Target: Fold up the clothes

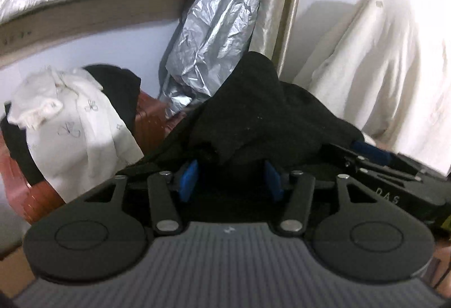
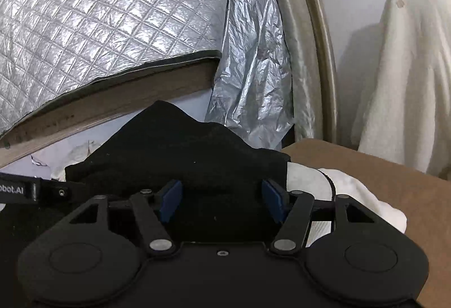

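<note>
Left hand-held gripper (image 1: 231,178) standing released with blue pads (image 1: 189,181) apart, black garment (image 1: 253,116) bunching between and beyond them, right hand-held gripper (image 2: 222,200) likewise standing released over the same black garment, white cloth (image 2: 352,195) lying beside on the brown counter (image 2: 394,181), silver quilted cover (image 2: 98,26) hanging behind.

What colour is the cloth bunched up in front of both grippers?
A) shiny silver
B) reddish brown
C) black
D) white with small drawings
C: the black cloth is heaped right between the blue pads of the left gripper, and the right wrist view shows the same dark fabric in front of the right gripper. The white printed garment lies off to the side.
</note>
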